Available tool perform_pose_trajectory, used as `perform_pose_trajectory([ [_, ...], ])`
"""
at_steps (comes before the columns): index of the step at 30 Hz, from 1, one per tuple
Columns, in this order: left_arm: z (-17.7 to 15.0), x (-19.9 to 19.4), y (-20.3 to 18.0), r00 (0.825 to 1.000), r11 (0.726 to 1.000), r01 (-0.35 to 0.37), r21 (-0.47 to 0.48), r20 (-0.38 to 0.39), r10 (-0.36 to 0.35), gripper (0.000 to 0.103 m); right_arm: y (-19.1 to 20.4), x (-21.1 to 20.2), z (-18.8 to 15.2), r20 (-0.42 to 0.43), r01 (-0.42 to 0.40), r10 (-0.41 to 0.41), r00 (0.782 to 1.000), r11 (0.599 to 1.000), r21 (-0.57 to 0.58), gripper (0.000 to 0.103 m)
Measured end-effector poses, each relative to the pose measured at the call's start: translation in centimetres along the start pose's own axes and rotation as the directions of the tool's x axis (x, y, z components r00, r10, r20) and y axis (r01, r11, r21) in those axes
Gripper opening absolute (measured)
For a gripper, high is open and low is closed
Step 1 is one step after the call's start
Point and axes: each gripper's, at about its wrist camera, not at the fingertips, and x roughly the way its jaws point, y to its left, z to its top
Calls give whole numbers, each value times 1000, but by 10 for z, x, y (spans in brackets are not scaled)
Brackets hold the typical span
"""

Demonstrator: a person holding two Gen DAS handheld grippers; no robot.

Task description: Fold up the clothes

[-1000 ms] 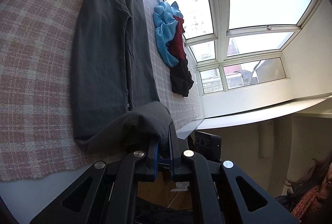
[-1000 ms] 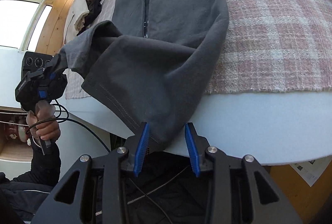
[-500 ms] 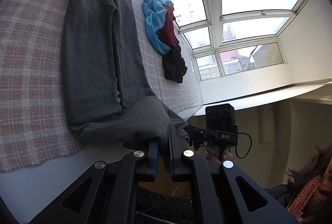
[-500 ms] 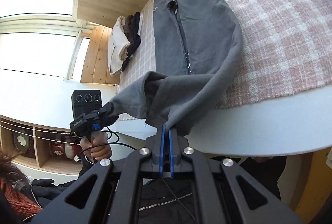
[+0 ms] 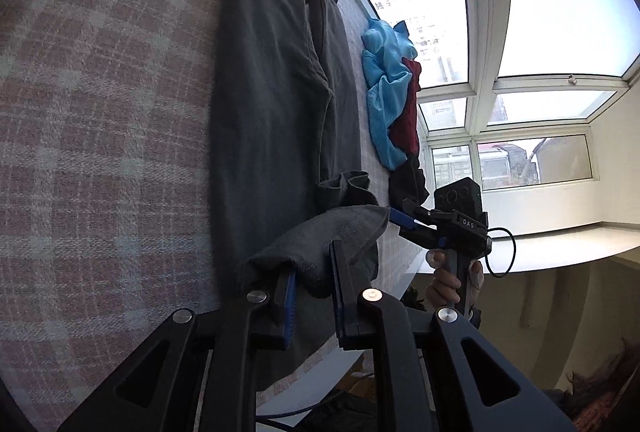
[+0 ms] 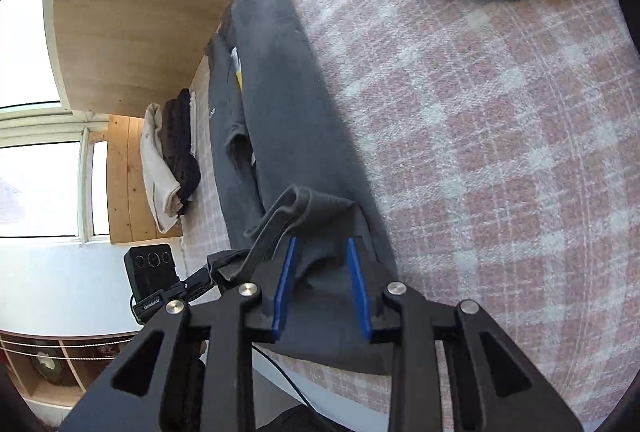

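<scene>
Both the left gripper and the right gripper are opening and letting go of the grey jacket; its loose hem could spring back and spoil the fold.

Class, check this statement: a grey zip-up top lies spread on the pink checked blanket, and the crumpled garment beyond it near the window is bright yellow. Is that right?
Not quite. The crumpled garment is bright blue, not yellow, as the left wrist view shows. The rest holds: the grey top lies spread on the pink checked blanket, near the window.
</scene>
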Motion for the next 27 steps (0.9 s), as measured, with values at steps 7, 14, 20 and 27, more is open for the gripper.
perform_pose_trajectory([
  [7, 20, 2, -16, 1000, 998, -27, 62, 7, 26, 44, 41, -24, -13, 42, 100, -90, 995, 927, -363, 43],
  [14, 9, -15, -4, 960, 939, -263, 220, -36, 277, 44, 70, 30, -9, 51, 276, -357, 933, 614, -739, 43],
  [20, 11, 1, 6, 904, 869, -379, 319, -75, 422, 44, 68, 43, -1, 0, 211, -388, 922, 501, -840, 43],
  [27, 24, 28, -7, 877, 808, -396, 437, -82, 474, 44, 69, 44, 11, -35, 141, -367, 930, 443, -885, 43],
])
